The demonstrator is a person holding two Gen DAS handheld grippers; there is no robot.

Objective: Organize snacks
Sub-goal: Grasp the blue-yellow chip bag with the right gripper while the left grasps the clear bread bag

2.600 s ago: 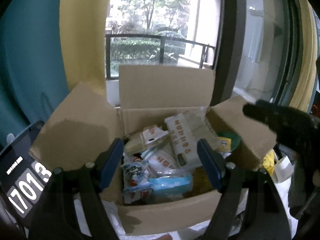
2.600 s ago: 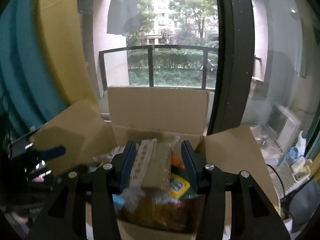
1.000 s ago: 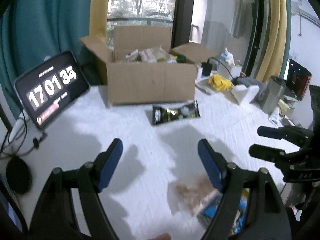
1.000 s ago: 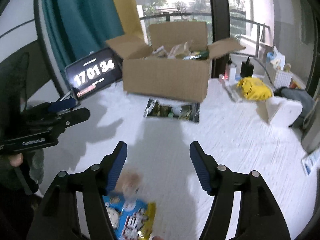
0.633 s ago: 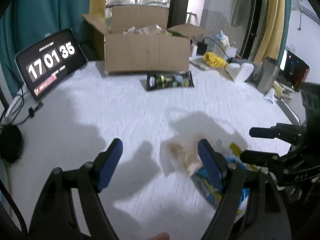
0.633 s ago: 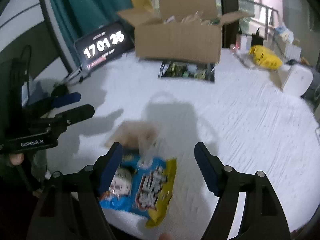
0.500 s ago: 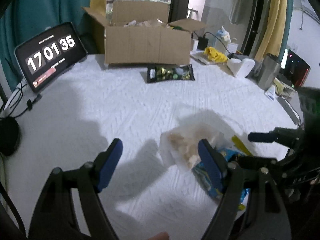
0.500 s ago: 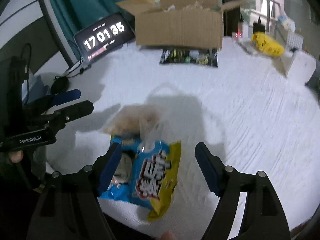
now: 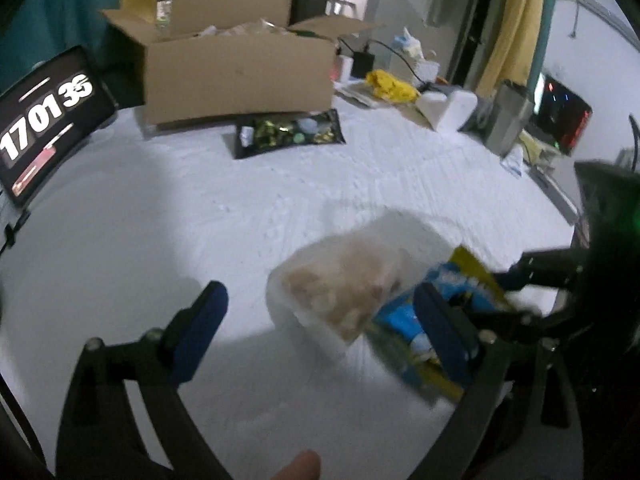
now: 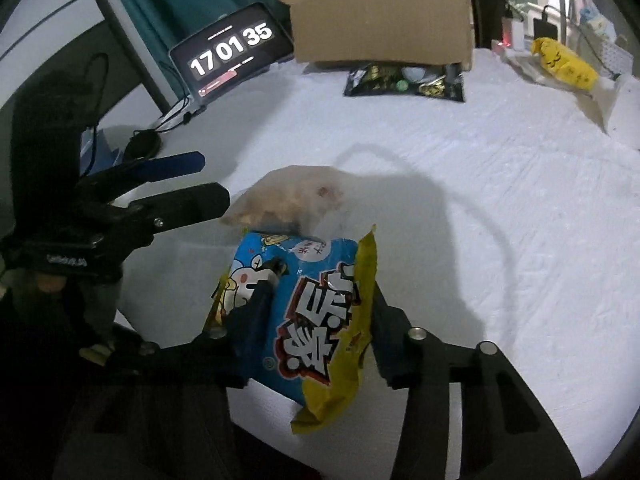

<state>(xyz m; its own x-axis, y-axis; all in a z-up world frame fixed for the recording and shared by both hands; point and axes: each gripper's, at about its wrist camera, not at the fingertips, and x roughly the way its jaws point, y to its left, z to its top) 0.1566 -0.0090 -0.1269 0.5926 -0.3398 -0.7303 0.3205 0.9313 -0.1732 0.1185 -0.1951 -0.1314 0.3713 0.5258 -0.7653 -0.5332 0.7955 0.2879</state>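
A blue and yellow snack bag [image 10: 316, 320] lies near the front edge of the white table [image 10: 500, 168]. My right gripper [image 10: 324, 284] is closing on it, and the bag buckles between its pads. Just behind it lies a clear bag of pale brown snacks [image 10: 296, 196]. In the left wrist view that clear bag [image 9: 348, 280] sits between the wide, still opening jaws of my left gripper [image 9: 320, 296], with neither pad touching it. The left gripper [image 10: 200, 180] also shows at the left of the right wrist view. The right gripper [image 9: 508, 296] appears at the right of the left wrist view.
An open cardboard box [image 9: 240, 76] full of snacks stands at the back of the table. A black snack packet [image 9: 288, 136] lies in front of it. A tablet clock [image 9: 44, 120] leans at the back left. A yellow bag [image 9: 388, 86] and other clutter sit at the back right.
Both grippers came away from the box and sank to the table's front. The two bags now lie there. The left jaws spread wider and the right jaws narrowed onto the blue bag.
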